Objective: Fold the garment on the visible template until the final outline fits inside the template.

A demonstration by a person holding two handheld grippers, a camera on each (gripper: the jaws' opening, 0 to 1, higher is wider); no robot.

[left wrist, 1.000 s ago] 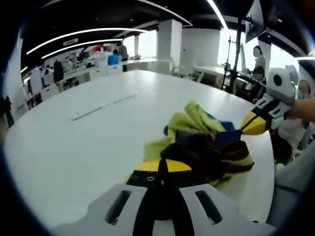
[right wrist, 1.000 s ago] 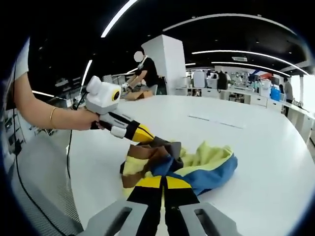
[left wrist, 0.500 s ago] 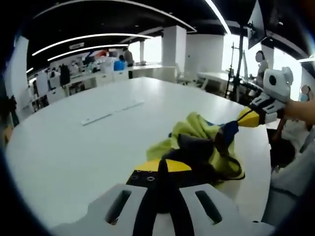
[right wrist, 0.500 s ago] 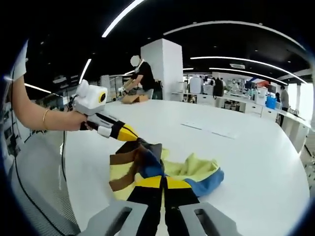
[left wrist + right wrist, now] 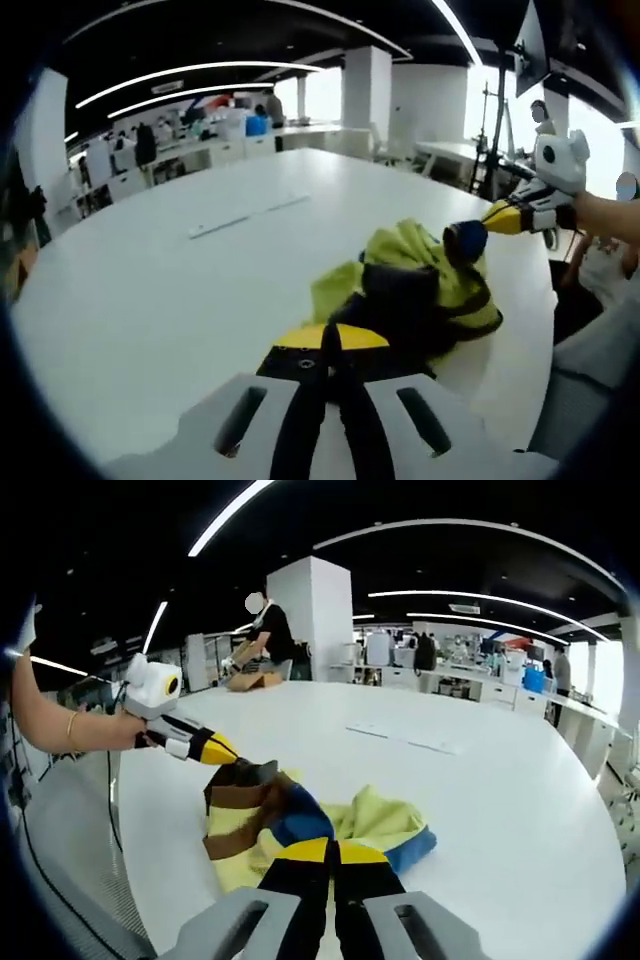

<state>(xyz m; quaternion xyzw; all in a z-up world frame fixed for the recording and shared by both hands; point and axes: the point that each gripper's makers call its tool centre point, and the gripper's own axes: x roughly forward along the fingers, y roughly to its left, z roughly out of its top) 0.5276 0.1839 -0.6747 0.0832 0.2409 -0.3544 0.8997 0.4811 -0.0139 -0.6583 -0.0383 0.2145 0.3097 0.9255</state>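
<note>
The crumpled yellow, blue and brown striped garment (image 5: 300, 825) is seen bunched on the round white table (image 5: 500, 800), near its edge. In the right gripper view, the right gripper (image 5: 331, 858) is clenched on the blue-and-yellow cloth, while the left gripper (image 5: 222, 752) is pinched on the brown striped part. In the left gripper view, the garment (image 5: 420, 285) is gripped in the closed jaws of both tools (image 5: 326, 345) (image 5: 487, 222). A thin white strip (image 5: 248, 214) is laid farther across the table. Desks, a white pillar (image 5: 310, 620) and people are visible in the dark-ceilinged office behind.
</note>
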